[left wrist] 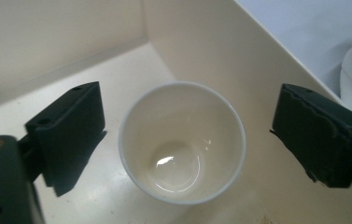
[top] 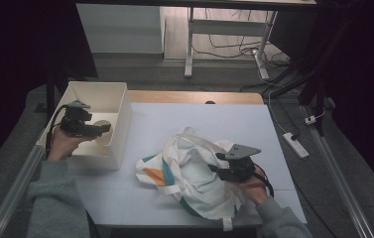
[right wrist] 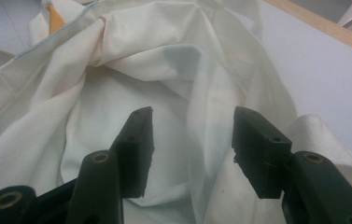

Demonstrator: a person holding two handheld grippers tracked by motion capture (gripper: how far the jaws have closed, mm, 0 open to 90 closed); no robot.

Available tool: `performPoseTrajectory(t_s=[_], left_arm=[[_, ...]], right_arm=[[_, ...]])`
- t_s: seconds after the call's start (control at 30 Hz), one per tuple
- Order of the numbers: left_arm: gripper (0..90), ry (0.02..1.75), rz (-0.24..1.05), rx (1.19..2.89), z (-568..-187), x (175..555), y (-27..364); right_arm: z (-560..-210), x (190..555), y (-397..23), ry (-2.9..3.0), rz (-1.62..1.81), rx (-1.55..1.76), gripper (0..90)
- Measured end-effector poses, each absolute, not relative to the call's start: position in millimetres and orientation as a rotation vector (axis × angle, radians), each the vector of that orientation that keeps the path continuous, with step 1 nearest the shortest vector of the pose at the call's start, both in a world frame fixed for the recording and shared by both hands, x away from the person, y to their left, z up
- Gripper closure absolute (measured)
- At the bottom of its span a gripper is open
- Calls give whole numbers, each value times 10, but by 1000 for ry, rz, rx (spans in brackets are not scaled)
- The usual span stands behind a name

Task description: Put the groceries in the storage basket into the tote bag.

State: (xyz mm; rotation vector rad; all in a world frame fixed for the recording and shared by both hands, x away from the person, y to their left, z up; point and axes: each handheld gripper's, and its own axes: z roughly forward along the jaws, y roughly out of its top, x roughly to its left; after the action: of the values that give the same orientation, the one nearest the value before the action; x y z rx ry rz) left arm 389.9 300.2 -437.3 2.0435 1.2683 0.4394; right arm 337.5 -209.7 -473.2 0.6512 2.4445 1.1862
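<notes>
A person in grey sleeves works two handheld grippers at a white-topped table (top: 140, 198). At the nine o'clock side of the high view, the left gripper (top: 106, 128) hangs inside a cream open-topped box (top: 123, 106), pointing toward three o'clock. Seen along its own jaws in the left gripper view, the left gripper (left wrist: 187, 140) stands released — both black pads spread wide, one at nine o'clock and one at three o'clock of a white paper cup (left wrist: 182, 143), with a clear gap on each side. The cup sits upright on the box floor (left wrist: 94, 79), mouth up and empty inside, close to the box's right-hand wall. Toward five o'clock of the high view, the right gripper (top: 214, 162) lies on a crumpled cream cloth tote bag (top: 187, 173) with orange and teal trim, its handles trailing toward twelve o'clock. In the right gripper view the right gripper (right wrist: 193, 140) has its jaws parted about halfway — a raised fold of the bag's fabric (right wrist: 117, 93) runs up between the pads, though whether they pinch it cannot be told. The bag lies well apart from the box, on the table's near middle.
</notes>
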Motion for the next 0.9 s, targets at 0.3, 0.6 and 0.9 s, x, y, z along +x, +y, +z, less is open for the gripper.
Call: performPoseTrajectory(t_s=[0.3,0.6,0.9], left_arm=[[38,1300,403,2121,-4542,3988,2981],[110,1297,413,2165,-4616,4027,2928],[197,1323,417,2160,-4624,4032,2957]], right_arm=[[-4738,3374,-2094,2449,1183,649,487],[-4743,3376,-2095,2448,1181,649,486],[-4745,3377,-2097,2447,1179,651,486]])
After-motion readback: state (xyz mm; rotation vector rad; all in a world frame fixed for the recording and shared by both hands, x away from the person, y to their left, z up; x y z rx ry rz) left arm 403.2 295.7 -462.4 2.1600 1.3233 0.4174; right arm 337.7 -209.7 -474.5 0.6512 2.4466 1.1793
